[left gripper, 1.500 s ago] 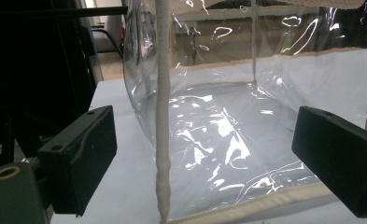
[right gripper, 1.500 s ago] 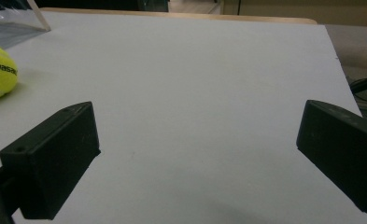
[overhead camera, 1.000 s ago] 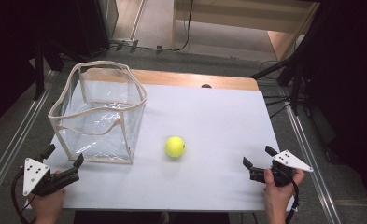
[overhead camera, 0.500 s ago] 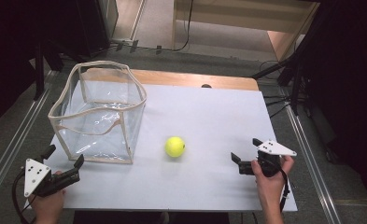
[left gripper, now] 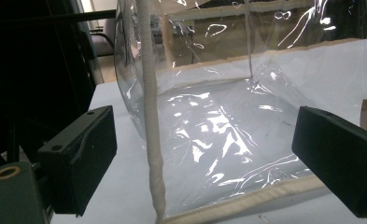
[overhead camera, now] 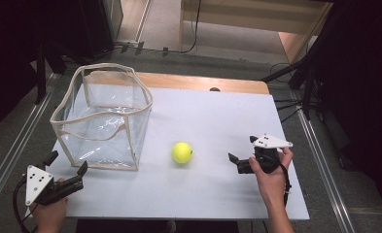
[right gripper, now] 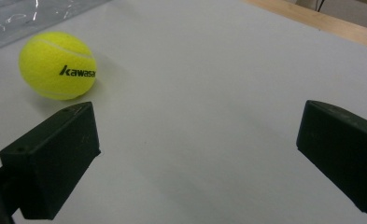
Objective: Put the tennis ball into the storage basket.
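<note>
— since the round yellow felt tennis ball (overhead camera: 182, 152) sits bare on the white desk top (overhead camera: 217, 116), would you say anything is done yet?

— very little, i'd judge. the ball lies near the middle of the desk, a bit toward the near edge, just beside the clear plastic bag with cream fabric trim (overhead camera: 103, 116), which stands open-topped at the desk's far left. nothing shows inside the bag.

— and the right gripper (overhead camera: 239, 162)?

— low over the desk by the near right edge, pointing toward the ball but apart from it. in the right gripper view its two black jaws stand wide apart with bare desk between them; the ball (right gripper: 57, 65) lies beyond the left jaw, not between them. so it's released, holding nothing.

— the left gripper (overhead camera: 67, 170)?

— at the near left corner, also spread wide and empty. in the left gripper view it faces the bag's near wall (left gripper: 228, 135), with a cream corner seam standing between the jaws, untouched as far as i can tell.

— what's left, then?

— nearly all of it, by my reading: closing on the ball, lifting it, and probably dropping it into the bag, perhaps while the left steadies the rim.
</note>
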A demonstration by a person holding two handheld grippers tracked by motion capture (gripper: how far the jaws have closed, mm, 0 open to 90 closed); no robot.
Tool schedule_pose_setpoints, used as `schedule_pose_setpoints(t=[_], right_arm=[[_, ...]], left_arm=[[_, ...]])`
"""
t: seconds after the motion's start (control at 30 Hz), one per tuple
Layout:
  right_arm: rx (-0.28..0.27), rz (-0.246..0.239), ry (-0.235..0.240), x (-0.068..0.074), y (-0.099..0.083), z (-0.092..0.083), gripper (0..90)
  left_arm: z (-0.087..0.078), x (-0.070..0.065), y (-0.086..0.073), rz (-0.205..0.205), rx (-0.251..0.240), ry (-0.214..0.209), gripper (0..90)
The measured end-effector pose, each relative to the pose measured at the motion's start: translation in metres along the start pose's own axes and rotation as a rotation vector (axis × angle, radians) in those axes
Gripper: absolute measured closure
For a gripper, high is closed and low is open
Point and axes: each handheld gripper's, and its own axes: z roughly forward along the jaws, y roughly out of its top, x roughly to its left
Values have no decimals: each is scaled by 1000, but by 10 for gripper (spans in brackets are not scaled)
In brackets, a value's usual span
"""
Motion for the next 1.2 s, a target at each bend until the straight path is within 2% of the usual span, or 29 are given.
schedule_pose_setpoints(t=[0.43, 0.6, 1.2], right_arm=[[61, -56, 63, 14, 25, 22, 0], [101, -86, 97, 22, 37, 33, 0], [216, -163, 173, 45, 61, 62, 0]], left_arm=[[0, 0, 0, 9, 2, -1, 69], [0, 0, 0, 8, 0, -2, 69], [0, -1, 0, 12, 3, -2, 69]])
